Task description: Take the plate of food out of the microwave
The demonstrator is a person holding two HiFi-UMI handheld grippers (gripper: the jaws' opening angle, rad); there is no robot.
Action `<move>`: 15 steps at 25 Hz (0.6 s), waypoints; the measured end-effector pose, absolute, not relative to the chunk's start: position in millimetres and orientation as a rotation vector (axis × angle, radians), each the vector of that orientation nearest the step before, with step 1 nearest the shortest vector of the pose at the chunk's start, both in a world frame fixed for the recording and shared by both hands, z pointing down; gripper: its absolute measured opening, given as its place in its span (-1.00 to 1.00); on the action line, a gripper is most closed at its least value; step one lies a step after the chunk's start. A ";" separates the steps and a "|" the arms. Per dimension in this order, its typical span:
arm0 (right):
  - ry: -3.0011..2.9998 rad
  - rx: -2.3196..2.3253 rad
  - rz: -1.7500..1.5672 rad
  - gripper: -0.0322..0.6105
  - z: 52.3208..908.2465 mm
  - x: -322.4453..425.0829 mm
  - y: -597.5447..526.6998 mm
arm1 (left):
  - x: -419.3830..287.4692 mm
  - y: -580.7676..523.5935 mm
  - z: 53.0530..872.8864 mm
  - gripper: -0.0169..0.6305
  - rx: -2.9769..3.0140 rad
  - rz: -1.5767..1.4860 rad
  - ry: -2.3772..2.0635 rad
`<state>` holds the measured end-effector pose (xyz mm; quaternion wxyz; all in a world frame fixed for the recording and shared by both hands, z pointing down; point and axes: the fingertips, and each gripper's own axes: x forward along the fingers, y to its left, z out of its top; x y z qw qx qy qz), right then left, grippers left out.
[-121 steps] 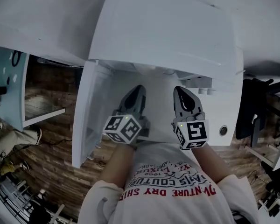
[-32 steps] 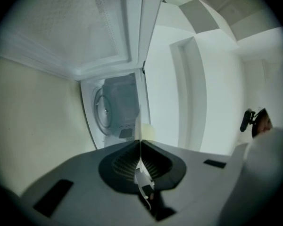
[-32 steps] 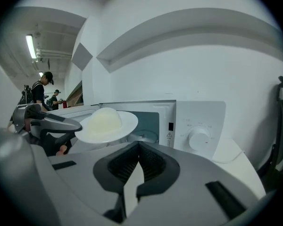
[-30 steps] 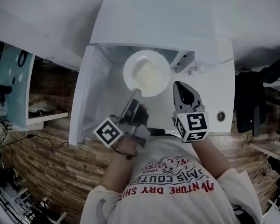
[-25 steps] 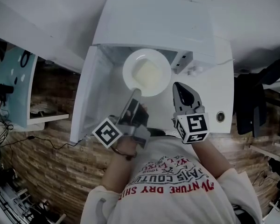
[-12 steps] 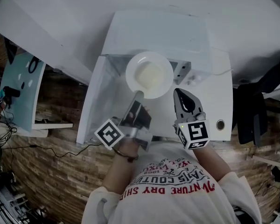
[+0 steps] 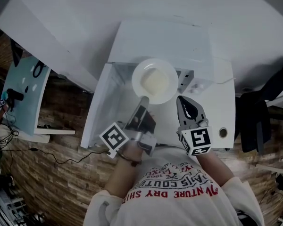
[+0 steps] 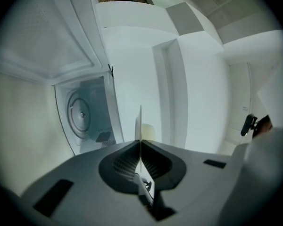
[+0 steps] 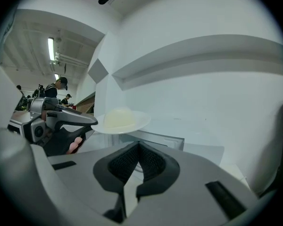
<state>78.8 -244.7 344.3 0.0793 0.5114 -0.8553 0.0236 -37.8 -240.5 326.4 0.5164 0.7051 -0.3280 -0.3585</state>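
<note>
Looking down in the head view, the left gripper (image 7: pixel 143 100) is clamping the near rim of a white plate (image 7: pixel 138 79) at the plate's 6 o'clock. The plate is hanging in the air in front of the white microwave (image 7: pixel 160 39), outside its cavity. A pale mound of food (image 7: pixel 154 81) is sitting at the plate's middle. The microwave door (image 7: pixel 95 117) is standing open at the plate's 8 o'clock. The right gripper (image 7: pixel 181 100) is hovering at the plate's 5 o'clock, near the rim and seemingly clear of it.

In the left gripper view, the jaws are pressing together on the plate's rim. The plate is showing edge-on as a thin line running toward 12 o'clock from the pads. The food is peeking out just right of that line. A round disc (image 8: pixel 79 117), possibly the turntable, is showing in the open cavity at 10 o'clock.

In the right gripper view, the jaws are meeting tip to tip with nothing between them. The plate is floating level at 11 o'clock, apart from them, and the left gripper is holding its edge at 9 o'clock. People (image 9: pixel 56 86) are standing far off at 10 o'clock.
</note>
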 end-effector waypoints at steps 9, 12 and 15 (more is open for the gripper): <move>-2.566 1.524 0.037 -0.86 339.5 79.2 -241.5 | -35.8 -238.3 329.4 -0.90 1.688 -0.852 -0.791; -2.569 1.533 0.046 -0.86 339.4 80.4 -242.2 | -36.1 -238.9 332.1 -0.90 1.686 -0.844 -0.798; -2.578 1.537 0.061 -0.86 339.5 81.7 -243.5 | -35.8 -240.0 333.3 -0.90 1.681 -0.844 -0.800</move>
